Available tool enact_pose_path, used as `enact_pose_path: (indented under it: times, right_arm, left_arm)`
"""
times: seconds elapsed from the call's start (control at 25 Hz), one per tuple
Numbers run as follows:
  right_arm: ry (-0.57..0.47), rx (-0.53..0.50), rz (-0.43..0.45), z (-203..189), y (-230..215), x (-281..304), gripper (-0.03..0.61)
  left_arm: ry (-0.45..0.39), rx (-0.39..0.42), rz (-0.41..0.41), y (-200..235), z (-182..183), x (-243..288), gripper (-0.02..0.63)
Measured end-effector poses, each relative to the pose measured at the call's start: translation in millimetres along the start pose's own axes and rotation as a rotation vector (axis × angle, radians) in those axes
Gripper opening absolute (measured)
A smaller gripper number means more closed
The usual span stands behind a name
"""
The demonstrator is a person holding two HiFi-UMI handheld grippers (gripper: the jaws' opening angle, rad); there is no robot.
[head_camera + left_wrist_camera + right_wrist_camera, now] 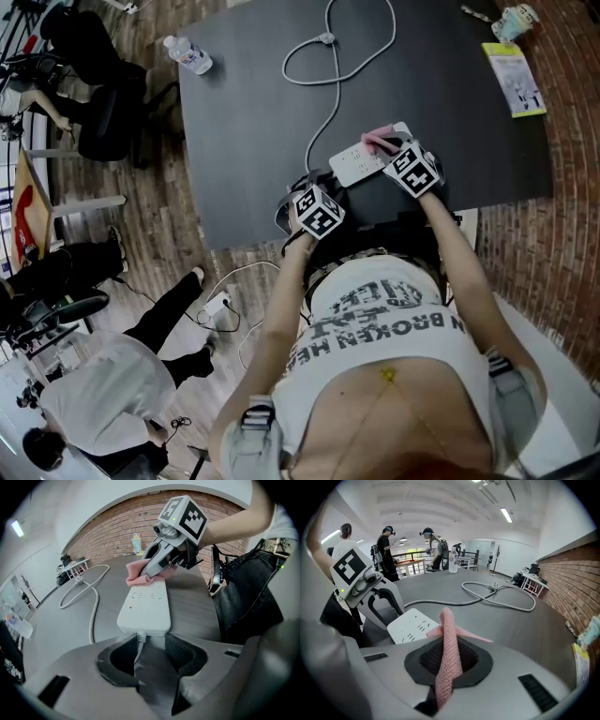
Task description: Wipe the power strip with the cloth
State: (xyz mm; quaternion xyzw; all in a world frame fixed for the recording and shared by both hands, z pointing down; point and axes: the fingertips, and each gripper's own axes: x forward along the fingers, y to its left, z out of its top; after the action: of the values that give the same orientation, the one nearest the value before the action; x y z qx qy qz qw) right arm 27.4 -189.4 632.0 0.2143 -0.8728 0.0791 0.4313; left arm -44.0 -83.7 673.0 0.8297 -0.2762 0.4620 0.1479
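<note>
The right gripper (pixel 449 641) is closed on the pink cloth (pixel 449 672), low centre of its view; the cloth looks soft and limp. The left gripper (pixel 151 656) has its jaws wide apart, with only the cord (pixel 139 641) between them. Just above, at centre, lies the white power strip (pixel 145 606): stiff, light, probably slippery, best steadied at its cord end.

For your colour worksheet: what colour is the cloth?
The cloth is pink, clearest in the right gripper view.

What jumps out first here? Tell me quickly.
The pink cloth, clamped in the right tongs, rests on the white power strip at the end away from its cord. The left tongs stand open astride that cord, near the front edge of the dark table.
</note>
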Motion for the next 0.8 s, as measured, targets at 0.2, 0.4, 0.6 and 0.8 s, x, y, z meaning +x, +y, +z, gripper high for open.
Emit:
enact_pose_path:
  times: [0.2,0.4,0.6,0.8]
  right_arm:
    - [0.003,0.014,-0.015,-8.1,-14.1,-4.9,0.018]
    - [-0.010,0.053,-0.030,-15.1,-29.0,-7.7,0.018]
    - [0.003,0.072,-0.072,-25.4,-47.4,-14.7,0.017]
    - [0.004,0.106,-0.100,-33.5,-59.0,-22.9,0.018]
  left_arm:
    - [0.002,-0.001,0.000,-0.6,0.0,0.5,0.183]
    - [0.002,-0.003,-0.002,0.8,-0.5,0.3,0.183]
    - [0.001,-0.003,-0.001,1.5,-0.1,0.7,0.183]
    - [0.002,-0.001,-0.003,0.3,0.6,0.6,0.183]
